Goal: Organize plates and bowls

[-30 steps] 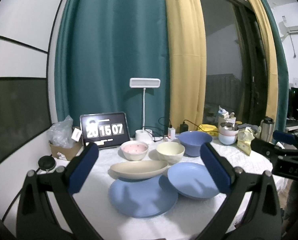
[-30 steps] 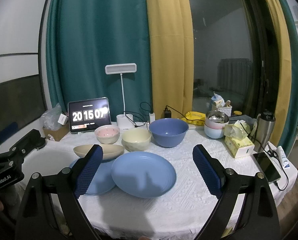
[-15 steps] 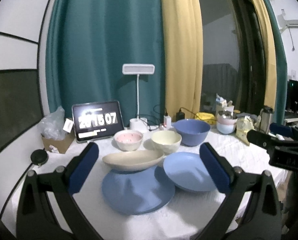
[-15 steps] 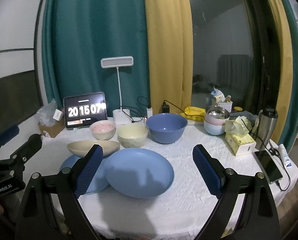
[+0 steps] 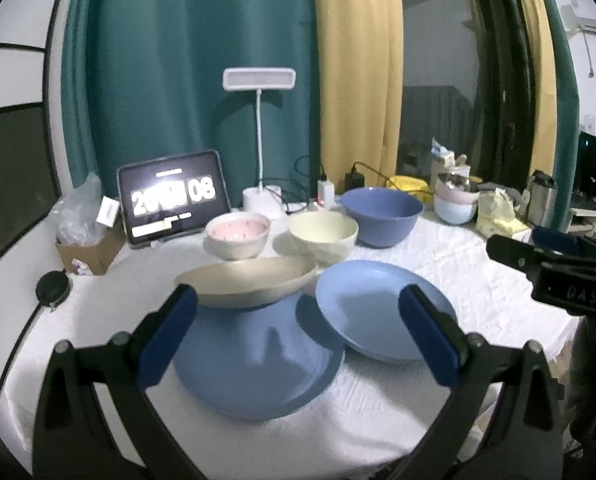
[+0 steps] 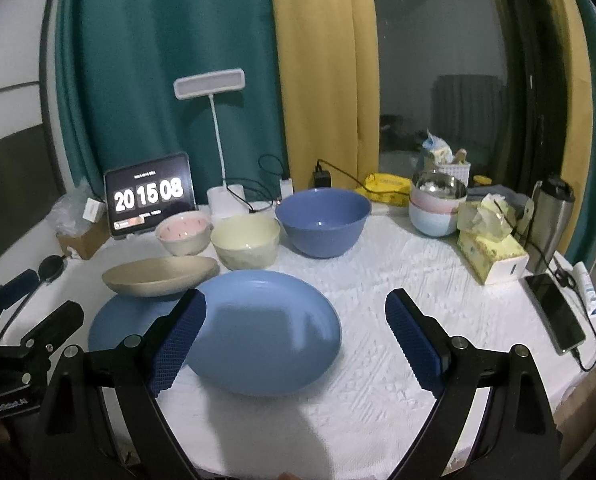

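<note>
While held above the near edge of the table (image 5: 478,280), left gripper (image 5: 298,328) spread wide, gripping nothing, blue pads (image 5: 166,340) framing the dishes below. Right gripper (image 6: 294,336) likewise wide apart and bare, one pad (image 6: 178,340) crossing the near rim of the lighter blue plate (image 6: 266,328).

Laid out on a white cloth: darker blue plate (image 5: 258,364) nearest the left gripper, with the tan shallow bowl (image 5: 250,282) resting on its far edge. Lighter blue plate just to the right, its left rim lapping over the darker one. Behind these, in a row from left to right: pink-lined bowl (image 5: 238,234), cream bowl (image 5: 324,236), big blue bowl (image 5: 382,214). Pink-lined and cream bowls close together; whether touching, cannot tell. Farther right, near the table's back edge, a stack of bowls (image 6: 436,206) with a metal one on top.

Behind the row, a tablet (image 6: 150,200) reading 20 15 08 and a white desk lamp (image 6: 214,140). On the right side, a tissue box (image 6: 492,250), a steel flask (image 6: 550,224) and a phone (image 6: 558,314) on a cable. At the left edge, a cardboard box (image 5: 92,250).
</note>
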Motion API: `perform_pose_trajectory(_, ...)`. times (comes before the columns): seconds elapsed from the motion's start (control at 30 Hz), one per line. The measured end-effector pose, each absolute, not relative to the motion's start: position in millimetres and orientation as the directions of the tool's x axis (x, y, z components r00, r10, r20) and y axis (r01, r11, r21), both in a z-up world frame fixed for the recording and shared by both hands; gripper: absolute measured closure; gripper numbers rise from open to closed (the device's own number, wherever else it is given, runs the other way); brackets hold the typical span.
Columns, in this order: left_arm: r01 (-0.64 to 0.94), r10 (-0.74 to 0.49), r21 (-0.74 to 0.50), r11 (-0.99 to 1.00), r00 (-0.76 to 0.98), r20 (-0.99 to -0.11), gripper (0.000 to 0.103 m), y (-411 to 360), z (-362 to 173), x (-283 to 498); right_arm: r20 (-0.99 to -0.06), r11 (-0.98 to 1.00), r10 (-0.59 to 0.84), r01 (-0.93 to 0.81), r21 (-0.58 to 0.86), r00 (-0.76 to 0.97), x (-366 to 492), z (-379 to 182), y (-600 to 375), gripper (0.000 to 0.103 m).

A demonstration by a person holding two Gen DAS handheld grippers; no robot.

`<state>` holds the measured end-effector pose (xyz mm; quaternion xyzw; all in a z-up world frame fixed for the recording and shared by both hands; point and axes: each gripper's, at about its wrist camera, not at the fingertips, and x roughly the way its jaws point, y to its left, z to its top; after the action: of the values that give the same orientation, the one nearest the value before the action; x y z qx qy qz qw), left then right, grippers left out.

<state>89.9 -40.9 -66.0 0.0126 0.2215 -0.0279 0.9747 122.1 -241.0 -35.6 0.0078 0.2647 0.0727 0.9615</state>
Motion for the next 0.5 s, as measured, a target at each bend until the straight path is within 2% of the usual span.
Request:
perform_pose_trajectory(0.17, 0.065, -0.042, 0.032, 0.997, 0.879, -0.474, 0.003, -49, -80, 109, -0.536, 0.989, 0.148, -0.138, 0.058, 0.832, 140, -46, -246, 0.009)
perform_pose_trajectory(0.5, 0.092, -0.038, 0.068, 0.993, 0.825, -0.563, 0.013, -73, -110, 143, -0.603, 0.986, 0.167, -0.139, 0.094, 0.78, 173, -78, -260, 0.009)
